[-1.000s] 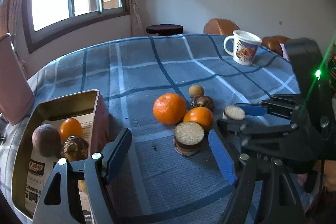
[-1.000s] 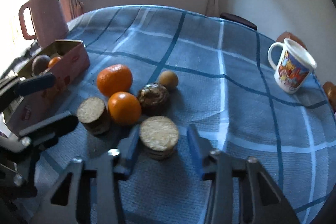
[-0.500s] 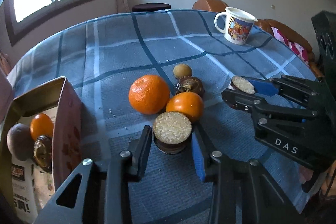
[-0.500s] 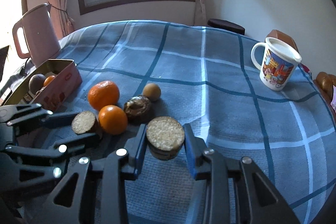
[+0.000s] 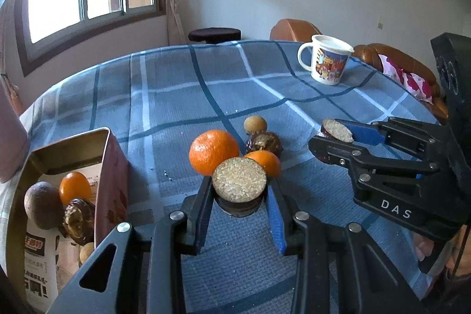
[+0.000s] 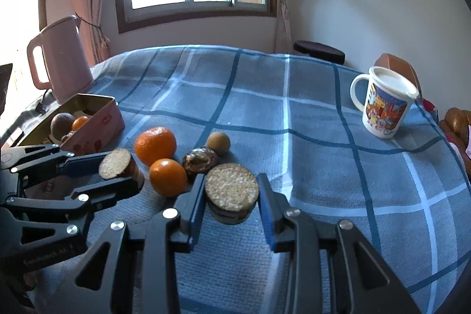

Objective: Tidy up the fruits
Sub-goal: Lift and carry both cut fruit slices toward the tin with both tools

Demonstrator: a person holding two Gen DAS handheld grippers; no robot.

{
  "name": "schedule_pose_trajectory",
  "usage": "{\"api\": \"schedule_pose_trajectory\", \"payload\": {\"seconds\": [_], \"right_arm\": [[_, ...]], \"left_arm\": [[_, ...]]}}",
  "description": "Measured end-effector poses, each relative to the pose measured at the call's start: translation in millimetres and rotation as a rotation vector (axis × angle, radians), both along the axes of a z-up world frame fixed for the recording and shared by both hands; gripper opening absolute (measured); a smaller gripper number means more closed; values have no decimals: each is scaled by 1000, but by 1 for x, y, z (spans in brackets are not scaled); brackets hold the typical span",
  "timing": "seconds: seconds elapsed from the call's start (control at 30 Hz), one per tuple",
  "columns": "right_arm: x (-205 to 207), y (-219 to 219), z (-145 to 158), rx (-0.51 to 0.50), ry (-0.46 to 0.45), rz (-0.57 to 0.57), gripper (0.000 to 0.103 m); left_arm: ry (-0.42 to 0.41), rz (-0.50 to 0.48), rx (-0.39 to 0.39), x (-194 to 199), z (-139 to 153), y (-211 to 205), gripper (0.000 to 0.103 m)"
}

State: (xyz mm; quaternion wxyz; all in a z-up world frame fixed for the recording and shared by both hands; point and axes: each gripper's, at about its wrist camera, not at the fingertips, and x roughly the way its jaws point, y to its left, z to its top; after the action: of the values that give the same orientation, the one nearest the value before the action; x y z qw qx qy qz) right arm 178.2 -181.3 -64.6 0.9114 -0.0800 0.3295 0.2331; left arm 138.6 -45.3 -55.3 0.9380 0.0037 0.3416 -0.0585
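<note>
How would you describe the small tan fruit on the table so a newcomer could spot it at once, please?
Start at the blue checked tablecloth and find the fruit cluster near its middle. At the cluster's far edge, behind the dark wrinkled fruit, sits the small tan fruit: round, smooth, dull beige, smaller than either orange beside it.

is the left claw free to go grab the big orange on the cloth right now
Probably not: the left claw is already shut on a cut fruit piece, which also sits between it and the big orange.

wrist views close; both share tablecloth [image 5: 182,96]
</note>
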Motion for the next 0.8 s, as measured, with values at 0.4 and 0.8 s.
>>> {"api": "schedule_pose_trajectory", "payload": {"seconds": [0.4, 0.8], "right_arm": [[-9, -1, 6, 15, -60, 16, 37], [-17, -3, 12, 35, -112, 20, 37]], "left_arm": [[-60, 32, 1, -8, 6, 3, 37], [-115, 60, 14, -16, 11, 3, 37]]}}
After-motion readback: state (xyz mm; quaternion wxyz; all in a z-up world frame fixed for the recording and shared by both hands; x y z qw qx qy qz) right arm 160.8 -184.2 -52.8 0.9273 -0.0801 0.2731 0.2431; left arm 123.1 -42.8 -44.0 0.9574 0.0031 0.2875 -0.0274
